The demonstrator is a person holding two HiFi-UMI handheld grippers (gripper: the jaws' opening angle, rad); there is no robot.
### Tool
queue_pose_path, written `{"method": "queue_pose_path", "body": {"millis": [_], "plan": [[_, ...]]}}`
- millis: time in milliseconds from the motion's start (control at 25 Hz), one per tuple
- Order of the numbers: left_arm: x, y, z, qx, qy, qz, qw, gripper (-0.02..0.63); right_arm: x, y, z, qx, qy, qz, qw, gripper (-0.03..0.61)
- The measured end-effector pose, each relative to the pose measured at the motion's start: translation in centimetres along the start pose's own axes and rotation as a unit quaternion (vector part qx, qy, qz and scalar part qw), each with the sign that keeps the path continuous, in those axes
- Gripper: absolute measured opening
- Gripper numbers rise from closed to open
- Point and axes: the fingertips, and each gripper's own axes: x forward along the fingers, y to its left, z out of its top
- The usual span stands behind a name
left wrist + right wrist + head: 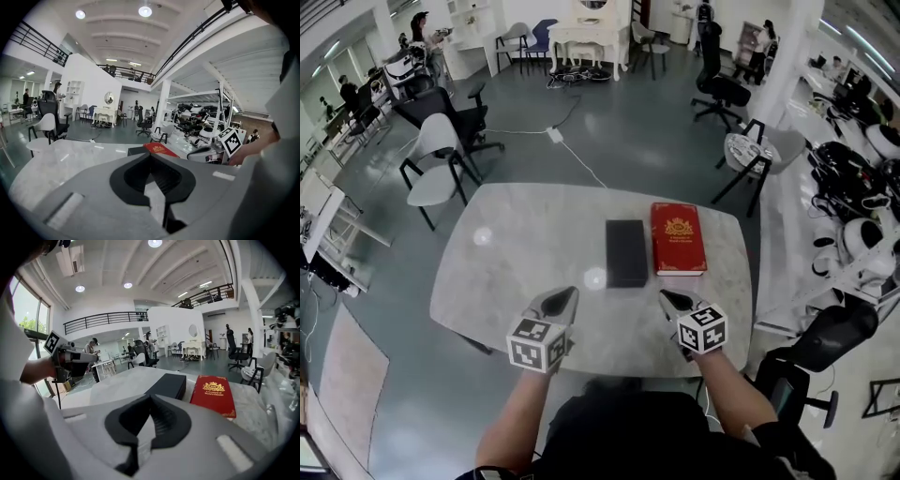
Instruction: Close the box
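Note:
Two things lie side by side at the middle right of the marble table [516,253]. One is a long black box [626,252] with its lid down. The other, to its right, is a flat red book-shaped box [678,238] with a gold crest, lying shut. Both also appear in the right gripper view, the black box [168,385] left of the red one [213,393]. My left gripper [569,293] hovers near the table's front edge, shut and holding nothing. My right gripper [666,296] hangs level with it, short of the boxes, also shut and holding nothing.
A white chair [436,164] and a black office chair [455,117] stand left of the table. Another chair [755,155] stands behind it at the right. A cable [581,159] runs across the floor. Helmets and gear [862,244] crowd the right side.

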Motion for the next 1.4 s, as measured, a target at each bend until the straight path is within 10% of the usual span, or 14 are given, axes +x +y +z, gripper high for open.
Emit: {"method": "queue_pose_path", "body": {"millis": [560, 880, 1080, 1400], "plan": [[-7.4, 5.6, -2.8, 0.019, -0.018, 0.008, 0.9996, 0.011, 0.0, 11.5, -0.5, -0.011, 0.005, 0.010, 1.000, 0.002], [-7.7, 6.8, 3.4, 0.074, -0.044, 0.019, 0.9961, 0.011, -1.8, 9.3, 9.4, -0.065, -0.087, 0.017, 0.994, 0.002], [-8.8, 4.7, 6.8, 0.034, -0.111, 0.060, 0.9914, 0.011, -6.7, 7.4, 15.9, -0.031, -0.189, 0.013, 0.981, 0.002], [-6.6, 1.5, 5.2, 0.031, -0.087, 0.068, 0.9934, 0.009, -10.6, 5.4, 13.2, -0.060, -0.185, 0.017, 0.981, 0.002]]}}
